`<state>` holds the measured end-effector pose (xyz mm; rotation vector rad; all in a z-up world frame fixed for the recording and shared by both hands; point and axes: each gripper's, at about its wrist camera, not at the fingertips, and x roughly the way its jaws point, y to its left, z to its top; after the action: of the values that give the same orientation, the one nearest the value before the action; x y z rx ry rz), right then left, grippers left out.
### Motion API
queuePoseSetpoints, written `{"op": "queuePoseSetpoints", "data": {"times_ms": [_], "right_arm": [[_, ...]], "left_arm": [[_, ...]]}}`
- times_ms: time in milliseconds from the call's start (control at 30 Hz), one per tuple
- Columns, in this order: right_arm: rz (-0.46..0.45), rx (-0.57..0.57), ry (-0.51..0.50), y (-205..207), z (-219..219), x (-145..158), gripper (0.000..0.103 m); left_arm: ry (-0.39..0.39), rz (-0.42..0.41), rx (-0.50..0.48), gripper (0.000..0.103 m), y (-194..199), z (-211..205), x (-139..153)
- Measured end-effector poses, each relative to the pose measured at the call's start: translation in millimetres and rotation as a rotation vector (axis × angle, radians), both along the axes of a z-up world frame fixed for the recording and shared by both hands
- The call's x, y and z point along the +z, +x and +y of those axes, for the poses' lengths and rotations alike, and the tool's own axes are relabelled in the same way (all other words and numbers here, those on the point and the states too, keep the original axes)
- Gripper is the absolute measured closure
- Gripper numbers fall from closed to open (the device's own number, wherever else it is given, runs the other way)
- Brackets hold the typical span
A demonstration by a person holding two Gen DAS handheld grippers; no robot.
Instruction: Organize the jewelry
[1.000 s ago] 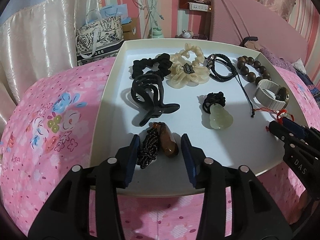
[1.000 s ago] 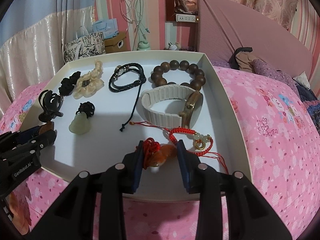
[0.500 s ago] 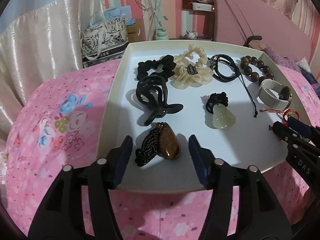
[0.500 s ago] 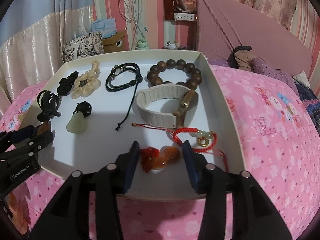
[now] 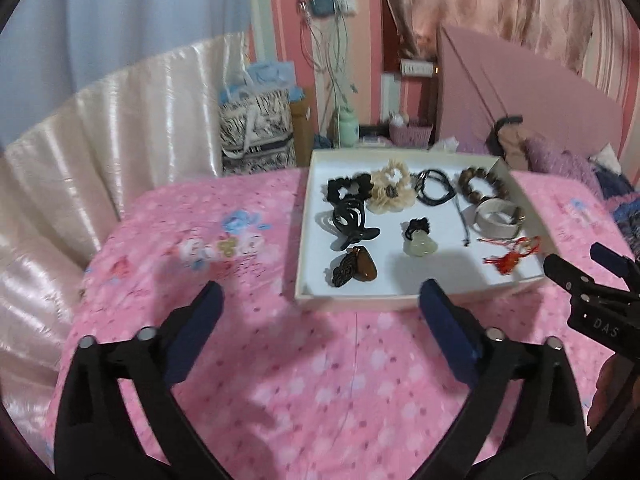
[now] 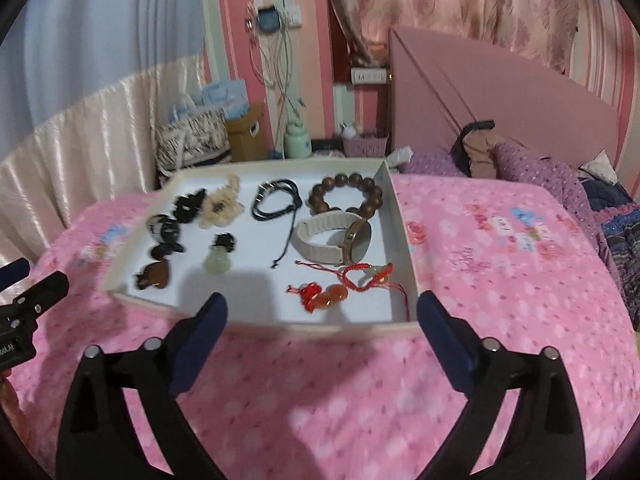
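Both grippers, left (image 5: 320, 304) and right (image 6: 322, 312), hovered at six o'clock of the shallow white cardboard tray (image 6: 394, 216), jaws wide apart, empty; advisable: withdraw level.

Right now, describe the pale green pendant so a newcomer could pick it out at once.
Find the shallow white tray on the pink flowered bedspread. Near the middle of its floor, between the brown pendant at the left and the white-strapped watch at the right, lies the pale green pendant. It is the only translucent green piece, topped by a black knotted cord.
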<state>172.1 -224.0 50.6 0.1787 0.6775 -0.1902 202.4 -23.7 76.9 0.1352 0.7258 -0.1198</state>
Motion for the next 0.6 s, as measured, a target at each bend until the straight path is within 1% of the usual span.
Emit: {"op": "queuePoseSetpoints", "data": {"times_ms": [100, 167, 233, 267, 367, 467, 533, 600], "right_arm": [[-0.004, -0.011, -0.008, -30.0, 7.1, 14.1, 0.006], [-0.005, -0.019, -0.031, -50.3, 14.0, 22.5, 0.006], [-0.031, -0.021, -0.055, -74.4, 22.2, 31.5, 0.006], [-0.040, -0.024, -0.063, -83.1, 26.0, 34.5, 0.002], [-0.071, -0.047, -0.074, -115.2, 32.8, 40.5, 0.002], [-0.086, -0.049, -0.069, -136.8, 38.3, 36.9, 0.002], [-0.104, -0.054, -0.063, -146.7, 41.5, 31.5, 0.002], [-0.122, -0.070, -0.074, -155.4, 42.2, 25.5, 0.002]], "left_arm": [[-0.011, -0.038, -0.008, 0.003, -33.1, 5.1, 13.1], [-0.019, -0.073, -0.019, 0.003, -58.4, 8.6, 20.8], [-0.004, -0.097, -0.014, 0.003, -77.9, 10.5, 24.1], [0.001, -0.111, -0.010, 0.003, -88.1, 11.2, 26.0], [-0.008, -0.152, 0.011, 0.003, -115.2, 16.8, 29.8], [-0.031, -0.172, 0.033, 0.003, -137.7, 27.2, 24.5], [-0.028, -0.180, 0.054, 0.003, -148.9, 31.8, 15.3], [-0.039, -0.171, 0.044, 0.003, -154.0, 34.6, 5.8]]}}
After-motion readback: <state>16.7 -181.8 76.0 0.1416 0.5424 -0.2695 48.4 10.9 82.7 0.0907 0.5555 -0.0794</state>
